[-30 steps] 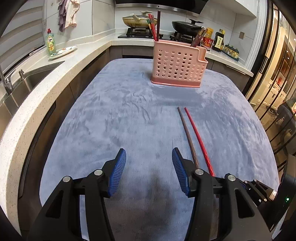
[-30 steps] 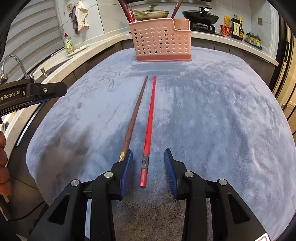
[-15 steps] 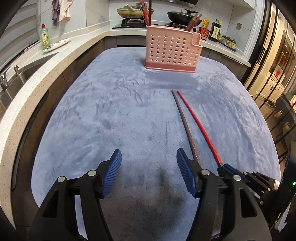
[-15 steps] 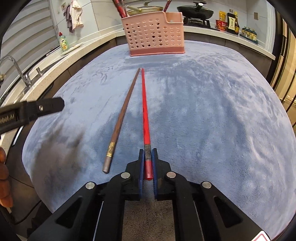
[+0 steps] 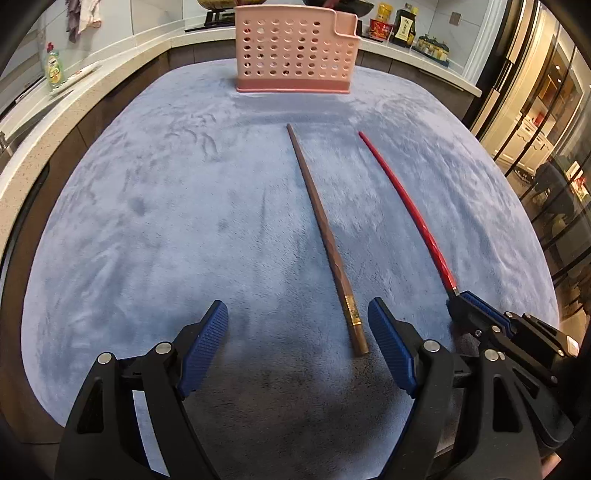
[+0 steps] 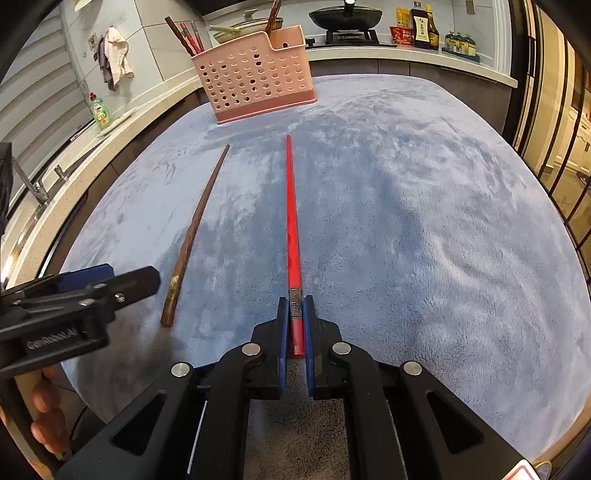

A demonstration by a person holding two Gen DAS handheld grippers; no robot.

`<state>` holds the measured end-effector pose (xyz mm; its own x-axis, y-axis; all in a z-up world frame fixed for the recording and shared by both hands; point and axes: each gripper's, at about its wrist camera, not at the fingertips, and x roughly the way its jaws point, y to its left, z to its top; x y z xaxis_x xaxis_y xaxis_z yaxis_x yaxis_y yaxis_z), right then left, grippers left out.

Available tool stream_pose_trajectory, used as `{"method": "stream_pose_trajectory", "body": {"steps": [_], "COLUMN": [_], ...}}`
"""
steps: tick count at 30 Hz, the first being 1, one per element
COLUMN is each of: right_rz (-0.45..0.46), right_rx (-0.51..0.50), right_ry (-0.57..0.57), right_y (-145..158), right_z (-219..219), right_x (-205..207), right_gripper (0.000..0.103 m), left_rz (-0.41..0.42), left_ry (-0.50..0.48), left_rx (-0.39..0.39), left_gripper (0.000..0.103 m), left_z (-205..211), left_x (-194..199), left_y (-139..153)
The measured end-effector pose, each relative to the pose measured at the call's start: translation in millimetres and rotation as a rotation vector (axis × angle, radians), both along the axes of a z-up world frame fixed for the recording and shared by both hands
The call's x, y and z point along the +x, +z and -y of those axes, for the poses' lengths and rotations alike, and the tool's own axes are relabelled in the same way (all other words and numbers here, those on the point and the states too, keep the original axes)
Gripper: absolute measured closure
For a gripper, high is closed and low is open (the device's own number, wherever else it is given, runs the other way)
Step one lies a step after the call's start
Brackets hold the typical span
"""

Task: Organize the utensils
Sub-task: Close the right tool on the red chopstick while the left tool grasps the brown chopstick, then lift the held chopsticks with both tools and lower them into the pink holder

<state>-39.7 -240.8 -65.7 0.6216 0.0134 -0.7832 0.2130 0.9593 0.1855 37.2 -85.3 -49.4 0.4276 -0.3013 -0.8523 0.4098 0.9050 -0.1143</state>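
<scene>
My right gripper (image 6: 295, 314) is shut on the near end of a red chopstick (image 6: 291, 214), which points forward and is lifted off the blue cloth; the chopstick also shows in the left wrist view (image 5: 402, 206). A brown chopstick (image 5: 325, 236) lies flat on the cloth, its thick end between the fingers of my open, empty left gripper (image 5: 297, 328). It also shows in the right wrist view (image 6: 192, 236). A pink perforated utensil basket (image 5: 295, 51) stands at the far end, with several chopsticks in it (image 6: 255, 74).
A blue fleece cloth (image 5: 166, 203) covers the table. A counter with a sink tap (image 6: 33, 184) and a dish soap bottle (image 6: 99, 110) runs along the left. A stove with pans and sauce bottles (image 6: 421, 22) is behind the basket.
My right gripper closed on the red chopstick and lifted it, swinging it away from the brown one. My left gripper moved forward and right, now straddling the brown chopstick's end.
</scene>
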Motion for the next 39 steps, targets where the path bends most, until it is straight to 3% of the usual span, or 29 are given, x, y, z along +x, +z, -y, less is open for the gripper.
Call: {"method": "stream_pose_trajectory", "body": {"steps": [5, 12, 16, 19, 22, 27, 39], "right_rz": [0.001, 0.0, 0.0, 0.0, 0.003, 0.043, 0.214], "right_rx": [0.008, 0.015, 0.014, 0.015, 0.012, 0.013, 0.01], "right_ry": [0.002, 0.003, 0.003, 0.004, 0.006, 0.0, -0.023], "right_y": [-0.6, -1.4, -1.4, -1.2, 1.1, 18.6, 95.6], "right_z": [1.1, 2.2, 2.4, 2.3, 1.6, 3.7, 15.5], "right_x": [0.0, 0.2, 0.0, -0.1, 0.2, -1.3, 1.5], "right_gripper": [0.096, 0.096, 0.096, 0.096, 0.096, 0.096, 0.096], "left_rz": [-0.004, -0.011, -0.015, -0.028, -0.054, -0.017, 0.1], "left_ry": [0.001, 0.008, 0.024, 0.033, 0.023, 0.012, 0.067], "left_rx": [0.024, 0.05, 0.053, 0.04, 0.007, 0.001, -0.097], "left_gripper": [0.029, 0.043, 0.063, 0.093, 0.095, 0.096, 0.096], "left_z": [7.8, 8.4, 2.1, -6.2, -13.9, -19.9, -51.0], "left_x": [0.9, 2.9, 5.2, 8.9, 11.6, 7.4, 17.3], "left_y": [-7.8, -13.8, -12.2, -10.8, -7.8, 4.9, 67.7]}}
